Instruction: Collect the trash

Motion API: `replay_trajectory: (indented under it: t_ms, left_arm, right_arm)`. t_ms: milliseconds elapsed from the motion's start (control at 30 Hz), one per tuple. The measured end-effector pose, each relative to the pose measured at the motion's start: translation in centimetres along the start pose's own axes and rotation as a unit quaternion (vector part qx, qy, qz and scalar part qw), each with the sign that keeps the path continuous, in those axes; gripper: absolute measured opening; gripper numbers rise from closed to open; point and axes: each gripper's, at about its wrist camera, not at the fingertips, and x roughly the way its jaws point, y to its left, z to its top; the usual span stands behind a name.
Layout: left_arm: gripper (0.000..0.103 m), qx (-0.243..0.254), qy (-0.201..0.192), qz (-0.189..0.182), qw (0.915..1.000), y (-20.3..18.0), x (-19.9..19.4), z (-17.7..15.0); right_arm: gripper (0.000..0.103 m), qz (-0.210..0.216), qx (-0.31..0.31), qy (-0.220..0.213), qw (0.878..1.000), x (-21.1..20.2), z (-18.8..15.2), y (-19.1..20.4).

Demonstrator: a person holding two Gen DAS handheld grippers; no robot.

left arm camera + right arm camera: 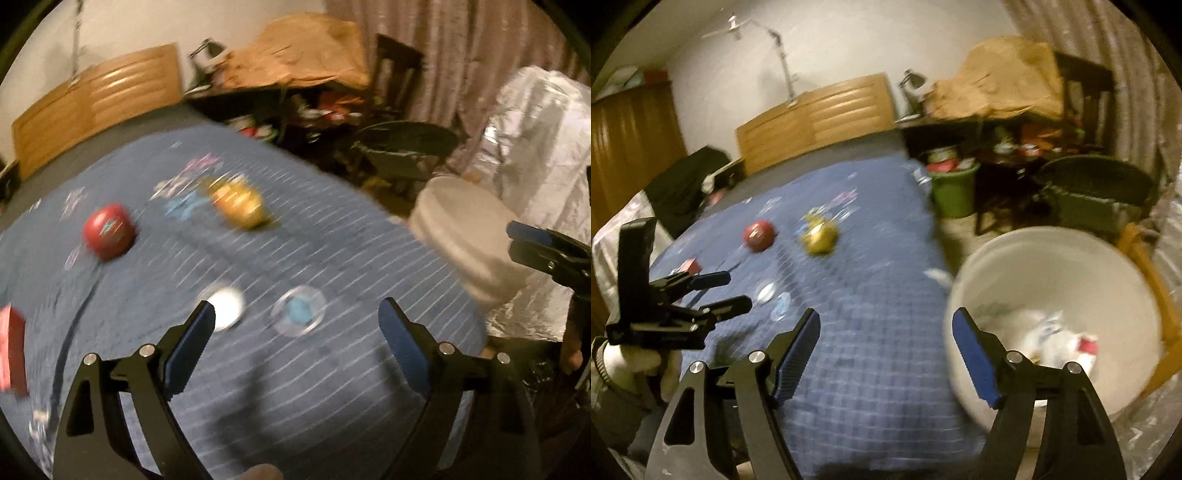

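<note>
Trash lies on a blue bedspread point(314, 369): a red round packet point(108, 229), a gold crumpled wrapper point(238, 202), a white lid point(227, 308), a clear lid with blue inside point(299, 310) and a red box point(13, 349) at the left edge. My left gripper point(297, 328) is open and empty above the two lids. My right gripper point(886, 328) is open and empty over the bed's near right edge, beside a white bucket point(1052, 258) that holds crumpled trash point(1052, 339). The left gripper point(733, 291) also shows in the right wrist view. The red packet point(759, 234) and gold wrapper point(818, 236) lie farther up the bed.
The white bucket point(461, 236) stands off the bed's right side, before a silvery sheet point(535, 147). A green bin point(955, 188), a dark cluttered desk point(1015, 122) and a chair point(1100, 192) stand beyond. A wooden headboard point(820, 114) is at the far end.
</note>
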Motion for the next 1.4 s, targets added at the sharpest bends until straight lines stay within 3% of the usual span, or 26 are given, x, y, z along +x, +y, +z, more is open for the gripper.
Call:
replay_trajectory:
  t_ms: [233,433,533,633,733,833,933,967,1067,1167,1233,1400]
  left_arm:
    - [0.086,-0.049,0.011,0.032,0.9982,4.8,-0.5,-3.2]
    - [0.087,-0.064,-0.005,0.066,0.9958,6.5,-1.5,-4.0]
    - [0.090,-0.061,-0.035,0.102,0.9923,6.6,-3.6,-3.9]
    - [0.097,-0.050,-0.092,0.163,0.9810,5.8,-7.5,-3.5]
    - [0.097,-0.052,-0.124,0.185,0.9735,5.3,-10.1,-3.0]
    - [0.098,-0.049,-0.146,0.171,0.9733,3.9,-11.5,-2.1]
    - [0.098,-0.027,-0.147,0.136,0.9794,1.2,-11.2,-0.8]
    - [0.098,-0.012,-0.148,0.123,0.9813,-0.3,-11.1,-0.2]
    - [0.098,0.024,-0.154,0.062,0.9858,-5.1,-10.5,1.8]
    - [0.098,0.044,-0.129,-0.018,0.9906,-9.9,-8.9,3.7]
    - [0.098,0.061,-0.119,-0.035,0.9904,-12.5,-8.0,4.3]
    - [0.098,0.109,-0.128,-0.017,0.9857,-17.5,-7.2,4.8]
  right_arm:
    - [0.075,0.041,-0.036,0.025,0.998,2.5,-1.3,5.9]
    - [0.076,0.047,-0.074,0.009,0.996,2.8,-1.9,9.9]
    - [0.079,0.046,-0.090,-0.022,0.995,2.5,-1.4,12.3]
    - [0.082,0.049,-0.106,-0.056,0.992,1.7,-0.5,14.2]
    - [0.087,0.055,-0.110,-0.075,0.990,0.6,0.2,15.1]
    - [0.092,0.038,-0.104,-0.086,0.990,-1.0,0.4,14.8]
    - [0.098,-0.023,-0.072,-0.106,0.991,-4.2,0.9,12.3]
    - [0.098,-0.062,-0.057,-0.115,0.990,-6.2,1.2,10.6]
    - [0.098,-0.160,-0.038,-0.139,0.976,-11.7,0.8,6.4]
    - [0.098,-0.218,-0.020,-0.132,0.967,-15.3,-0.5,2.8]
    - [0.098,-0.233,0.000,-0.115,0.966,-17.1,-1.4,0.2]
    - [0.098,-0.219,0.018,-0.107,0.970,-19.2,-1.8,-2.3]
